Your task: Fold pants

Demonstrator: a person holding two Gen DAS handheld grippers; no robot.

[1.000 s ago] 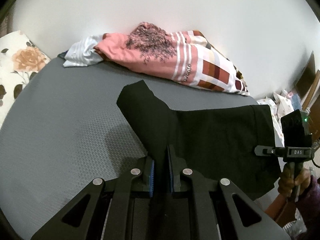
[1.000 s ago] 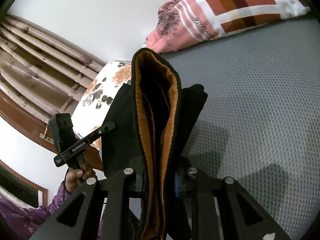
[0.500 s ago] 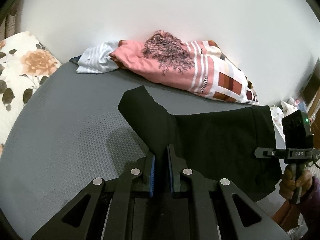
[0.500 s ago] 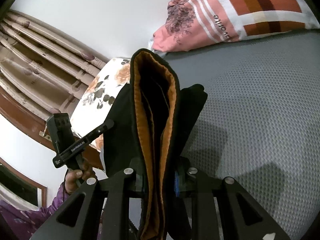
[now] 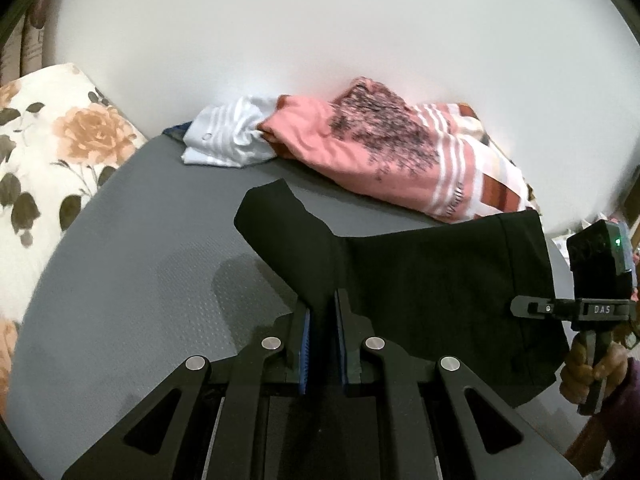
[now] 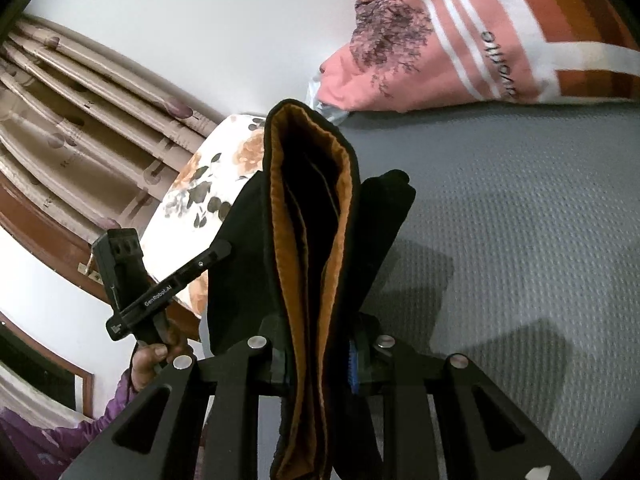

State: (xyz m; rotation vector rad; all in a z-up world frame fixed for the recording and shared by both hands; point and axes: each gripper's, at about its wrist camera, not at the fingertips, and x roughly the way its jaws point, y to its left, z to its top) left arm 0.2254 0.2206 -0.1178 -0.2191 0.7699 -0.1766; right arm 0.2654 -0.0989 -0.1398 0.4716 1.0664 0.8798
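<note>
- The black pants (image 5: 432, 280) hang stretched between the two grippers, held up over the grey bed (image 5: 132, 280).
- The left gripper (image 5: 322, 312) is clamped on one end of the cloth; a dark flap of it stands up beyond the jaws.
- The right gripper (image 6: 320, 344) is clamped on the thick folded waistband (image 6: 310, 216), whose orange lining faces the camera and rises upright between the jaws.
- From the left wrist view, the right gripper shows at the far right edge of the pants, a hand (image 5: 588, 364) wrapped round its handle.
- A pink pillow (image 5: 384, 156) lies against the white wall, a white striped cloth (image 5: 228, 140) just beside it.
- A floral pillow (image 5: 48, 160) sits at the bed's left end, curtains (image 6: 80, 128) behind it.
</note>
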